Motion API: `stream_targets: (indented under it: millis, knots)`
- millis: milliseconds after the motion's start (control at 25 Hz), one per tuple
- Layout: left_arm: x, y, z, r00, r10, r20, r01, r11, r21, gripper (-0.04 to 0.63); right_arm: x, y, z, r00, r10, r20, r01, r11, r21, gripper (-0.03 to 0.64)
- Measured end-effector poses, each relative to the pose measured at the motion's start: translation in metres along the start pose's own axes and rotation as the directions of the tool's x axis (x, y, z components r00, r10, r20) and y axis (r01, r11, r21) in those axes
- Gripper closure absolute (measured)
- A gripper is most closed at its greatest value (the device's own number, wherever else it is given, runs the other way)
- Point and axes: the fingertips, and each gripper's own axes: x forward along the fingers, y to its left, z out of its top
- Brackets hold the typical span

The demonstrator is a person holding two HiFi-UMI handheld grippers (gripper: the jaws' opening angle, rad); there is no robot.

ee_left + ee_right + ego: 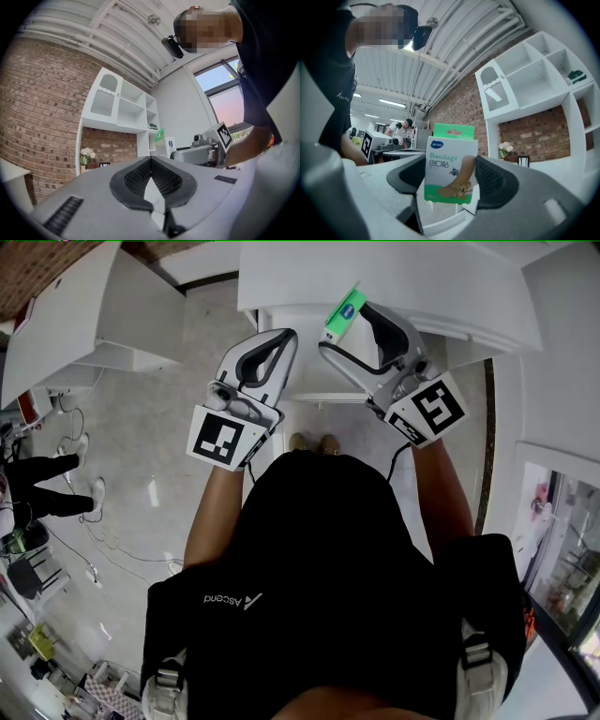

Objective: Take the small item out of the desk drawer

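A small green and white bandage box [344, 314] stands upright between the pads of my right gripper [349, 326], which is shut on it. In the right gripper view the bandage box [451, 168] fills the gap of the right gripper [450, 180]. My left gripper [283, 341] hangs beside it at the left, shut with nothing in it; in its own view the left gripper [151, 164] shows its pads meeting. Both are raised in front of the white desk [394, 282]. A white drawer front with a handle [330, 401] lies below them.
A second white desk [84, 315] stands at the left. Someone's legs [42, 486] and loose cables are on the floor at the far left. A white shelf unit [123, 107] stands against a brick wall [42, 103].
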Motion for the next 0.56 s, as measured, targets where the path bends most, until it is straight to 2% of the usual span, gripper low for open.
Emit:
stream_targets:
  millis: [160,280,560]
  knots:
    - [0.0,-0.001,0.002,1.0,-0.005,0.004,0.005,1.0,0.005,0.597,-0.001,0.001,0.002,1.0,0.001,0.005,-0.001,1.0,0.0,0.288]
    - [0.002,-0.003,0.013,0.999,-0.016,0.045,0.016,1.0,0.0,0.598,-0.001,0.001,0.003,1.0,0.0,0.006,0.0,1.0,-0.001,0.288]
    - [0.001,-0.001,0.011,0.999,-0.011,0.048,0.012,1.0,-0.001,0.597,-0.001,0.0,0.001,1.0,-0.003,0.006,0.003,1.0,-0.003,0.288]
